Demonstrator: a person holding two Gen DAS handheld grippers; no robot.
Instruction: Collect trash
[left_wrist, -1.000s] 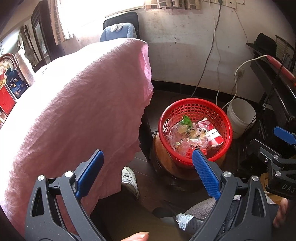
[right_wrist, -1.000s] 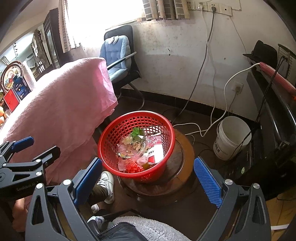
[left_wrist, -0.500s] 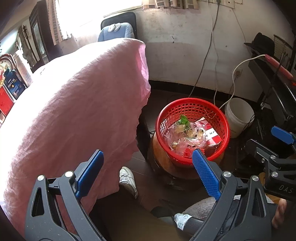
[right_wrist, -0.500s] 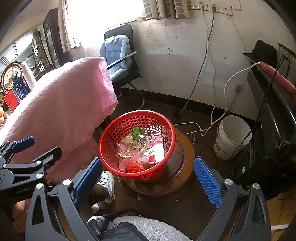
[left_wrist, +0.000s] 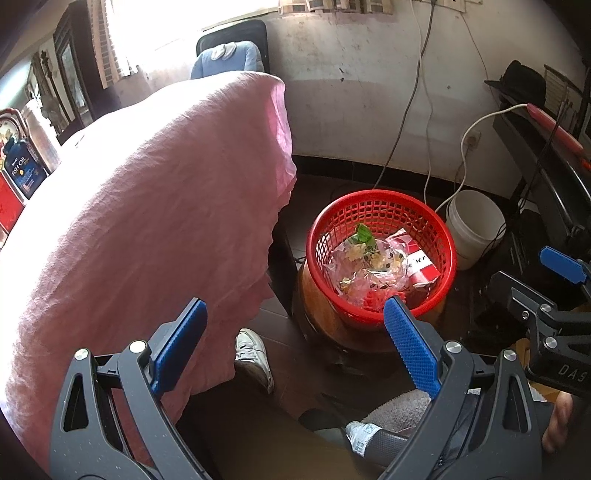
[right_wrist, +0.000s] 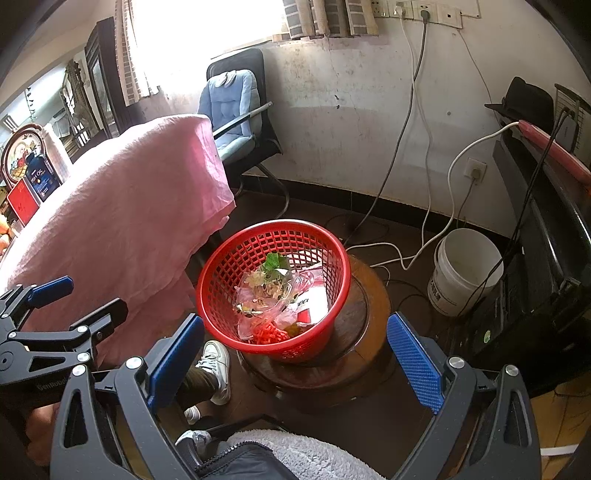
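A red mesh basket (left_wrist: 380, 206) stands on a round wooden stool (right_wrist: 373, 295) on the floor; it also shows in the right wrist view (right_wrist: 273, 232). It holds trash: clear plastic wrappers (right_wrist: 266, 295), a green scrap (left_wrist: 364, 233) and a red-and-white carton (left_wrist: 421, 264). My left gripper (left_wrist: 291, 343) is open and empty, held above and short of the basket. My right gripper (right_wrist: 291, 354) is open and empty, just in front of the basket. Each gripper shows at the edge of the other's view.
A table under a pink cloth (left_wrist: 147, 206) fills the left. A white bucket (right_wrist: 465, 273) and loose cables (right_wrist: 406, 254) lie right of the stool. A black chair with a blue cushion (right_wrist: 236, 110) stands by the wall. The person's white shoe (right_wrist: 216, 363) is by the stool.
Both grippers stay open and empty. The left wrist view has shifted slightly, so the basket sits a little further left in it. The right wrist view is almost unchanged.
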